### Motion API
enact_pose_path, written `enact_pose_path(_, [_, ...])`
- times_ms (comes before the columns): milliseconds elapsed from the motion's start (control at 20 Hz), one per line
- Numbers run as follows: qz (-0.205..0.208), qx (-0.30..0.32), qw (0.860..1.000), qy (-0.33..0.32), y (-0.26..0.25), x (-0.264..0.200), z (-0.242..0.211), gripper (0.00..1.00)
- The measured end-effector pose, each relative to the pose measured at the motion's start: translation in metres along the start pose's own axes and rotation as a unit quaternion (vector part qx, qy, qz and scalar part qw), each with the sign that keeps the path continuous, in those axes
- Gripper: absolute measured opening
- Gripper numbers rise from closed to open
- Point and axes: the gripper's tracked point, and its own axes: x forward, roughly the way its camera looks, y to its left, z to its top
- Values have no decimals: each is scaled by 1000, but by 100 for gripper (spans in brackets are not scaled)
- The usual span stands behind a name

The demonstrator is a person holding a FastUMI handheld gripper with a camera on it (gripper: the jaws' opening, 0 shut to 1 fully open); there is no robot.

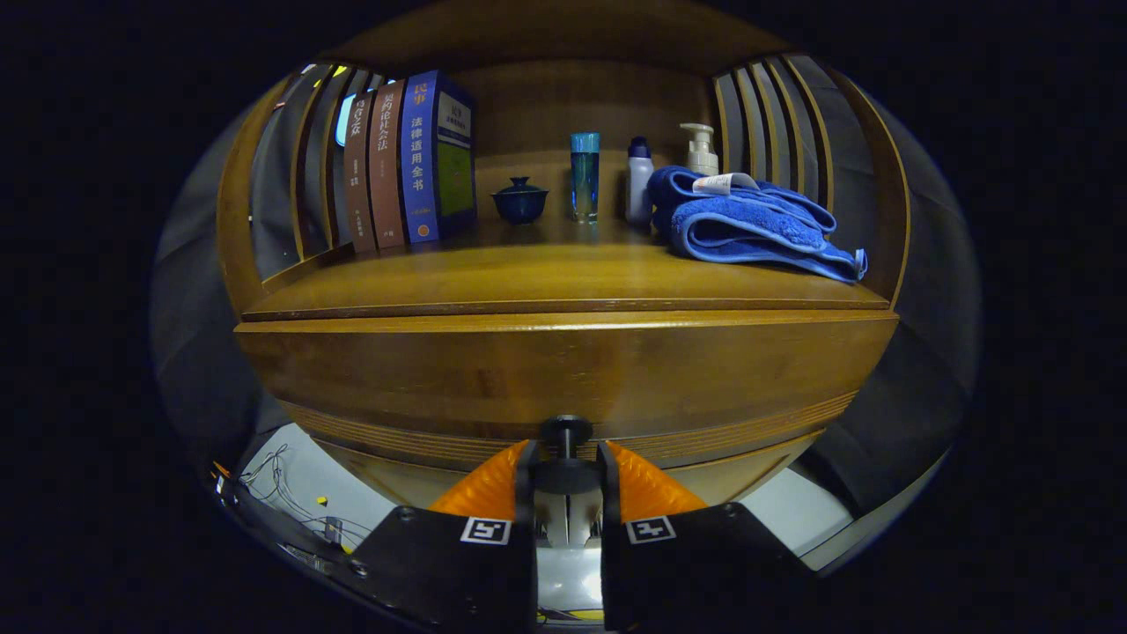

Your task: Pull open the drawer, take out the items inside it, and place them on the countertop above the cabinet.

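Note:
A wooden cabinet fills the view, with its drawer front just ahead of my fingers. A dark round drawer knob on a short stem sits between my fingertips, and my gripper is shut on it, both fingers pressing its sides. Above the drawer front runs the wooden countertop. The inside of the drawer is hidden.
On the countertop stand three books at the back left, a small dark lidded cup, a blue tumbler, a white bottle, a pump bottle and a folded blue towel at the right. Slatted wooden sides flank the shelf. Cables lie on the floor.

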Motion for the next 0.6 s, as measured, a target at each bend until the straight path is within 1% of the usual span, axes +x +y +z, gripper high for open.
enact_pose_path(300, [2, -4, 1000, 12, 0, -32, -16, 32])
enact_pose_path(600, [4, 1, 1000, 30, -2, -80, -41, 33])
